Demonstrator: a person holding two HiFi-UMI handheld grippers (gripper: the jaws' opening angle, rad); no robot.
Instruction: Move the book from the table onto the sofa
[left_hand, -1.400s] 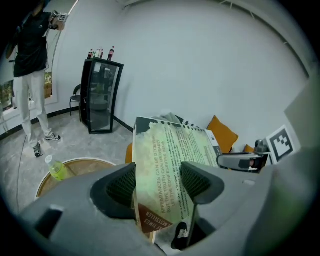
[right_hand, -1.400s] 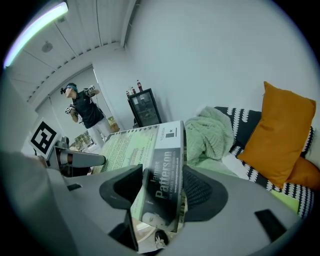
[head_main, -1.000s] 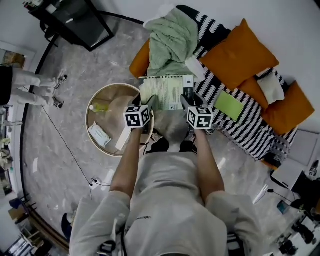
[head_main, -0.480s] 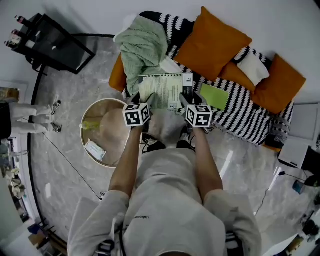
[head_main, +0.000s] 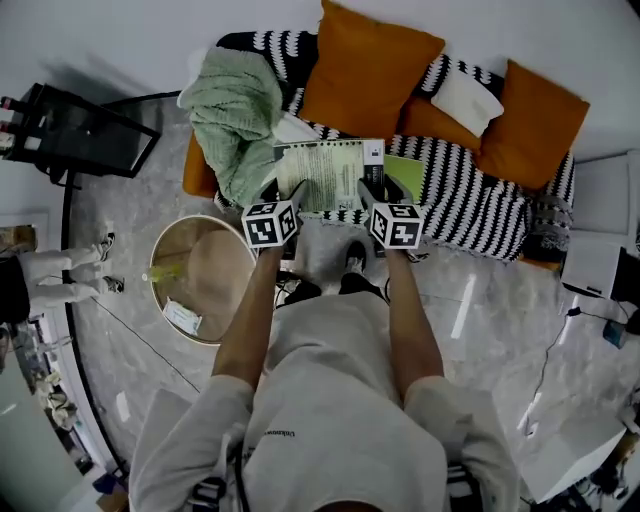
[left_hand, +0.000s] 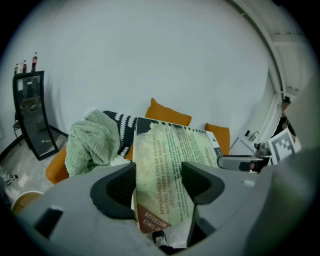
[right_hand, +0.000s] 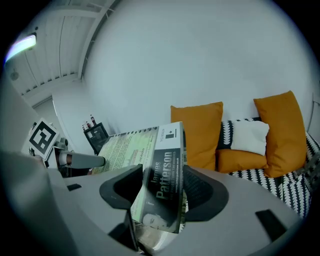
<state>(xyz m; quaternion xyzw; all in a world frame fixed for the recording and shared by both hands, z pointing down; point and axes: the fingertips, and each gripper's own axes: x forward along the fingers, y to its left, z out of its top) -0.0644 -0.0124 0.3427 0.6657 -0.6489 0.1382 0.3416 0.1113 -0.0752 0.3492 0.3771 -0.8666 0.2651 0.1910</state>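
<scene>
Striped sofa (head_main: 480, 205) across the upper frame, book (head_main: 325, 175) held at its front edge.
Right of the round tabletop (head_main: 200, 270) at centre left, the book lies flat in the air, with left tool (head_main: 288, 198) and right tool (head_main: 372, 192) each clamped on a near corner.

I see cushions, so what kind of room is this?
Probably a living room: a black-and-white striped sofa with square orange cushions, and a round wooden table beside it.
</scene>
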